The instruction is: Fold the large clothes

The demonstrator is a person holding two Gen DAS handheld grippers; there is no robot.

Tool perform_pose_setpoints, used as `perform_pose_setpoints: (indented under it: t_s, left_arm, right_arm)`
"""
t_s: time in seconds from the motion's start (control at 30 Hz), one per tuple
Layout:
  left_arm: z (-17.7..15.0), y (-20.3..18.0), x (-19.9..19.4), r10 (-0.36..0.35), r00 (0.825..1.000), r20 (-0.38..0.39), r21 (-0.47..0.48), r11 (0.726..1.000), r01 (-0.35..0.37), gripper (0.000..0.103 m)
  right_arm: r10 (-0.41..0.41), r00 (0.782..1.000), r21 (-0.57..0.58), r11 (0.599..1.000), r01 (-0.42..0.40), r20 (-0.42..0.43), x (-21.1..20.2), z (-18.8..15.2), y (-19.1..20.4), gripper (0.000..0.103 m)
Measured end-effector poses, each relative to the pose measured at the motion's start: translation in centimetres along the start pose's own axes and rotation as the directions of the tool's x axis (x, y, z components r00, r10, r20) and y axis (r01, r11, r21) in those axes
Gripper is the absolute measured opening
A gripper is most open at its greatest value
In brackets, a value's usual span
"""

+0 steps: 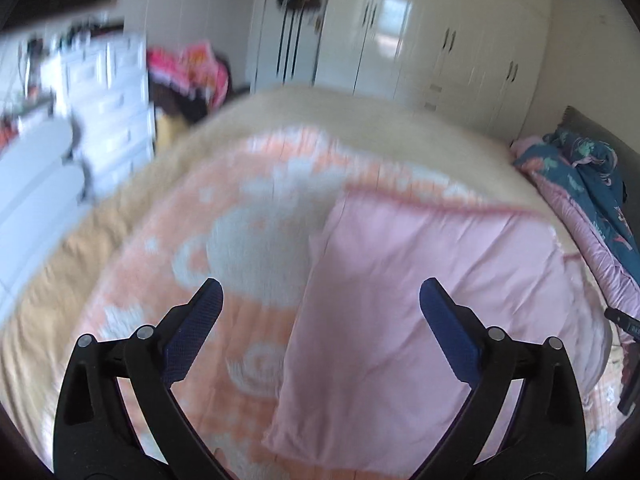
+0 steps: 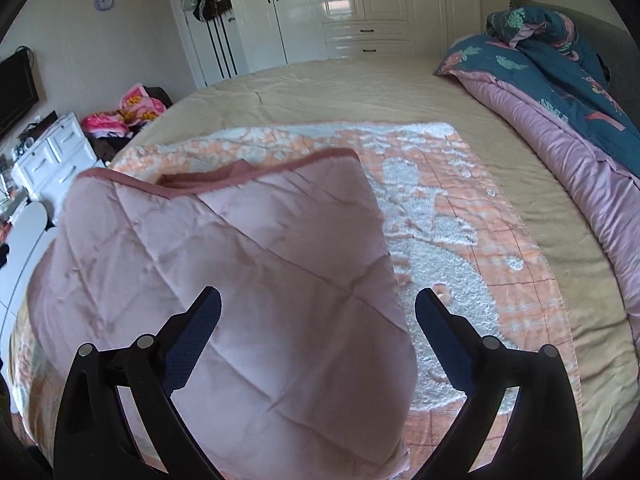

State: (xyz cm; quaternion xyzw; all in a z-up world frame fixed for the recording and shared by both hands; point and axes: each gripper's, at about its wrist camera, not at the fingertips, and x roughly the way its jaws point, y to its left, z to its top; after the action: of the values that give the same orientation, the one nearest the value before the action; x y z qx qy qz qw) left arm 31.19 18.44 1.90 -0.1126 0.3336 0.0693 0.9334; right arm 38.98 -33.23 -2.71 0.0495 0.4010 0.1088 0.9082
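**Both grippers wide above a half-folded blanket**

A bedroom with white wardrobes point(image 2: 340, 4) along the far wall holds a wide bed point(image 2: 360, 88) under a beige cover. On it lies the orange-and-white fleece blanket point(image 2: 448, 216), one part turned over so its quilted pink underside point(image 2: 240, 264) faces up. A rolled teal floral duvet point(image 2: 560, 64) sits along the headboard side. The left gripper point(image 1: 320, 300) hangs over the pink fold, jaws spread wide, holding nothing. The right gripper point(image 2: 318, 308) is likewise spread wide and empty above the pink fold. The left view is blurred.
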Motion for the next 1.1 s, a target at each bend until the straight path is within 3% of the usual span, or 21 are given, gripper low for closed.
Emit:
perform_pose_setpoints:
  t_s: [0.1, 0.17, 0.3, 0.33, 0.37, 0.4, 0.43, 0.47, 0.6, 0.73, 0.87, 1.1]
  left_arm:
    - [-2.7, 0.9, 3.2, -0.056, 0.992, -0.117, -0.027, 0.998, 0.053, 0.094]
    - [-3.7, 0.8, 4.4, -0.079, 0.985, -0.154, -0.031, 0.997, 0.075, 0.094]
    - [-4.8, -0.4, 5.3, -0.085, 0.985, -0.152, -0.02, 0.996, 0.083, 0.092]
    - [-4.7, -0.7, 5.2, -0.085, 0.986, -0.141, -0.01, 0.996, 0.084, 0.085]
    - [-4.7, -1.2, 5.0, -0.081, 0.989, -0.127, 0.004, 0.997, 0.082, 0.055]
    - [-4.5, -1.7, 4.8, -0.062, 0.992, -0.112, 0.022, 0.998, 0.064, 0.036]
    - [-4.1, -2.2, 4.6, -0.05, 0.994, -0.1, 0.04, 0.998, 0.055, 0.031]
    - [-3.5, -2.7, 4.4, -0.042, 0.996, -0.084, 0.052, 0.998, 0.047, 0.015]
    - [-0.5, -3.7, 3.9, -0.036, 0.999, -0.02, 0.061, 0.997, 0.037, 0.013]
    - [2.8, -4.5, 5.0, -0.008, 1.0, 0.007, 0.068, 0.998, 0.007, 0.013]
    - [3.5, -4.8, 8.2, 0.038, 0.999, -0.034, 0.073, 0.997, -0.035, 0.013]
    - [2.5, -4.6, 12.0, 0.08, 0.994, -0.075, 0.073, 0.995, -0.075, 0.015]
  right_arm:
    - [0.003, 1.0, -0.002, 1.0, -0.003, -0.027, 1.4, -0.6, -0.4, 0.097]
    - [0.013, 1.0, 0.001, 1.0, -0.013, -0.023, 1.7, -1.0, -0.5, 0.096]
    - [0.017, 1.0, -0.005, 1.0, -0.017, 0.0, 1.9, -1.6, -0.4, 0.087]
    - [0.011, 1.0, -0.01, 1.0, -0.011, 0.023, 1.8, -1.9, -0.3, 0.08]
    - [0.005, 0.999, -0.015, 1.0, -0.005, 0.034, 1.7, -1.9, -0.1, 0.067]
    - [-0.001, 0.999, -0.023, 1.0, 0.002, 0.042, 1.6, -1.9, 0.0, 0.055]
    - [-0.001, 0.999, -0.032, 0.999, 0.002, 0.049, 1.6, -1.8, 0.1, 0.03]
    - [0.012, 0.998, -0.033, 0.999, -0.01, 0.066, 1.2, -1.5, 0.1, 0.021]
    - [-0.007, 0.987, 0.018, 1.0, 0.004, 0.158, -0.3, 1.2, -0.1, 0.017]
    - [-0.031, 0.982, 0.08, 0.997, 0.017, 0.186, 0.8, 4.2, -0.7, 0.016]
    - [-0.077, 0.987, 0.102, 0.993, 0.063, 0.143, 3.7, 5.4, -0.8, 0.015]
    - [-0.115, 0.991, 0.115, 0.988, 0.106, 0.074, 8.1, 4.8, -1.5, 0.015]
